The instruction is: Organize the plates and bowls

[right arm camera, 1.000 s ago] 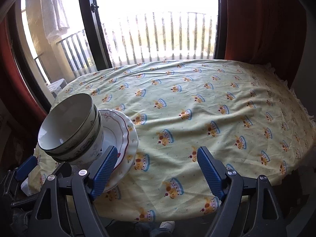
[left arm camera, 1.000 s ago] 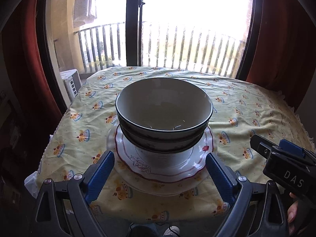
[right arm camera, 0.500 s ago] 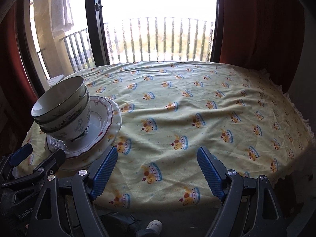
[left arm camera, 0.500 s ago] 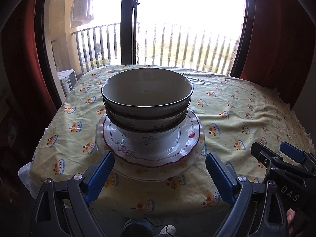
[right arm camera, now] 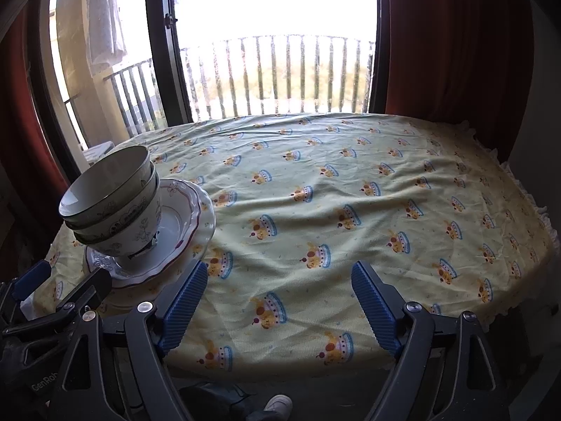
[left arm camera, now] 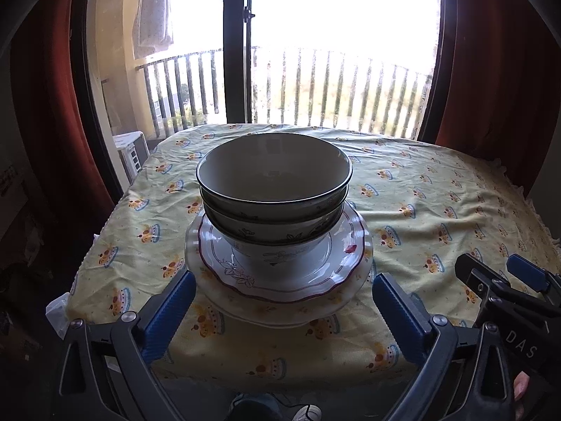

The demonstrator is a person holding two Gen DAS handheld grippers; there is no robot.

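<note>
Stacked bowls (left arm camera: 273, 189) sit on plates (left arm camera: 280, 273) at the centre of a crown-print tablecloth (left arm camera: 438, 217), red curtains (left arm camera: 498, 70) framing a bright balcony railing (left arm camera: 315, 87). Left gripper (left arm camera: 280, 312), jaws just widened, and right gripper (right arm camera: 277, 305) hover empty-jawed.

Both cams sat low at the near edge of the table (left arm camera: 438, 189), tilted down and facing 12 o'clock toward the balcony railing (right arm camera: 280, 73). Left wrist view was close on the stack of bowls and plates (left arm camera: 277, 217), dead center. Right wrist view looked from further right, with the same stack (right arm camera: 133, 217) at 9 o'clock. Both shared the tablecloth and window.
</note>
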